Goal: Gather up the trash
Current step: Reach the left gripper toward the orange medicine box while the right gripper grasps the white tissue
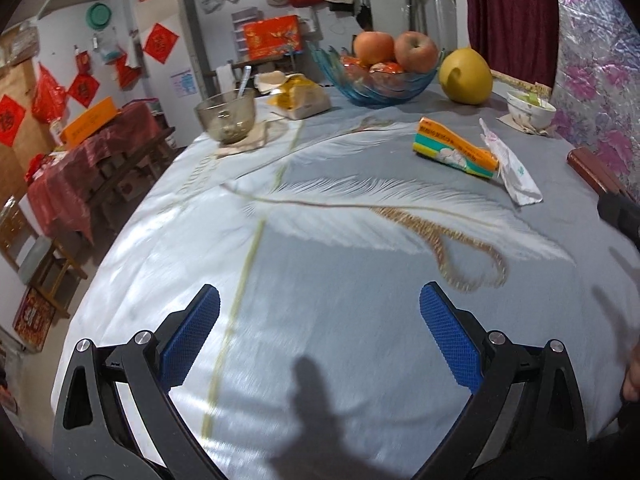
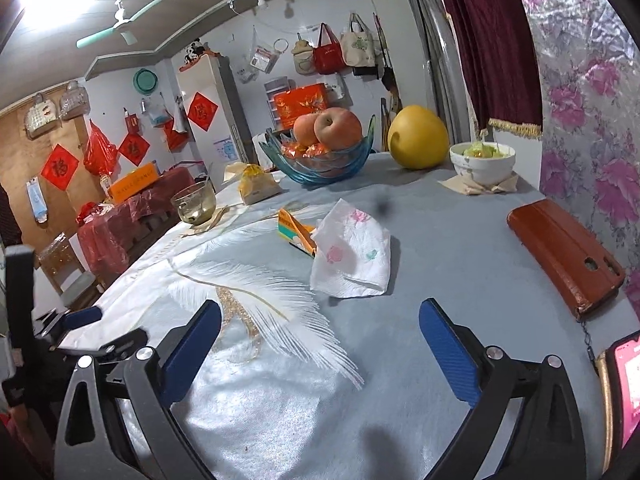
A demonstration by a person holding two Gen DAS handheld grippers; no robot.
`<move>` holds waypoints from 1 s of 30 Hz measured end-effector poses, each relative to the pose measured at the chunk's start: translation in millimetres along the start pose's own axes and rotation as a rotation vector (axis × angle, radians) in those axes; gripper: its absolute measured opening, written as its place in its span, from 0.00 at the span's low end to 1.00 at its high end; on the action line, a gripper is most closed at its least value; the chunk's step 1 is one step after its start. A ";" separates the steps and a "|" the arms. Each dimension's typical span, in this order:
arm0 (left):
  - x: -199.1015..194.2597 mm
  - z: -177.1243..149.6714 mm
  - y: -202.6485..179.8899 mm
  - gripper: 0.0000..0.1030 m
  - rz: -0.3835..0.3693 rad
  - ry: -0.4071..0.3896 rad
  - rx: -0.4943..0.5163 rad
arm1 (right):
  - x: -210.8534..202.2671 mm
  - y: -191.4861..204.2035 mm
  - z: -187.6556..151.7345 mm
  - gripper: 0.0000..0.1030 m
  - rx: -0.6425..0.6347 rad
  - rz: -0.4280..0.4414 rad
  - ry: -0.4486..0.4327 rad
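A crumpled white tissue (image 2: 352,256) with flower prints lies on the grey feather-print tablecloth (image 2: 440,264), a short way ahead of my right gripper (image 2: 320,330), which is open with nothing between its blue pads. A squashed yellow-and-green carton (image 2: 298,234) lies just behind the tissue, touching it. In the left wrist view the carton (image 1: 456,150) and the tissue (image 1: 512,172) sit far off to the right. My left gripper (image 1: 320,320) is open and empty over bare cloth.
At the back stand a blue glass fruit bowl (image 2: 320,160) with apples, a yellow pomelo (image 2: 418,138), a white bowl (image 2: 482,162), a glass bowl (image 2: 194,202) and a yellow bag (image 2: 258,184). A brown case (image 2: 564,256) and a phone (image 2: 626,384) lie at the right.
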State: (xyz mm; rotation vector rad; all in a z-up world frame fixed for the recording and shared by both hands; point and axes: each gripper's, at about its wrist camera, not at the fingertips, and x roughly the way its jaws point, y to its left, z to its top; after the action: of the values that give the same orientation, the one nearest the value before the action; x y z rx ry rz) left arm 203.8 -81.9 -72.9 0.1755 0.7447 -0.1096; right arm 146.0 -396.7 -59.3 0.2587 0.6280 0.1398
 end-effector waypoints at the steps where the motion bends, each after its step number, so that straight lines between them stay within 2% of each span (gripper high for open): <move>1: 3.8 5.8 -1.3 0.93 -0.015 0.005 0.001 | -1.0 0.5 -0.4 0.95 0.004 0.006 0.003; 5: 23.9 41.1 -0.5 0.93 -0.056 0.011 -0.012 | -4.0 1.5 -2.7 0.95 0.011 0.016 -0.011; 11: 65.2 86.5 -7.6 0.93 -0.145 0.037 -0.083 | -1.4 -4.1 -1.8 0.95 0.049 0.057 0.004; 14: 87.6 106.6 -27.7 0.93 -0.234 0.070 -0.108 | 0.8 -6.7 -1.2 0.95 0.070 0.071 0.017; 19: 115.4 125.5 -71.4 0.94 -0.269 0.099 -0.081 | -1.4 -6.9 -1.7 0.95 0.083 0.092 0.006; 22: 126.0 130.3 -94.3 0.94 -0.229 0.091 -0.030 | -0.4 -9.0 -1.5 0.95 0.098 0.112 0.013; 25: 137.8 136.9 -97.2 0.94 -0.169 0.091 -0.022 | 0.8 -12.1 -1.1 0.95 0.117 0.133 0.017; 30: 144.7 134.9 -61.4 0.94 -0.002 0.092 -0.050 | -1.0 -16.6 -2.9 0.95 0.147 0.153 0.007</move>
State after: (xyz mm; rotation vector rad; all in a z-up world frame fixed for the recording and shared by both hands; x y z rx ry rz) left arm 389.1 -173.9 -81.6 0.1332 0.8380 -0.0850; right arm 144.3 -412.3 -65.6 0.4491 0.6260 0.2422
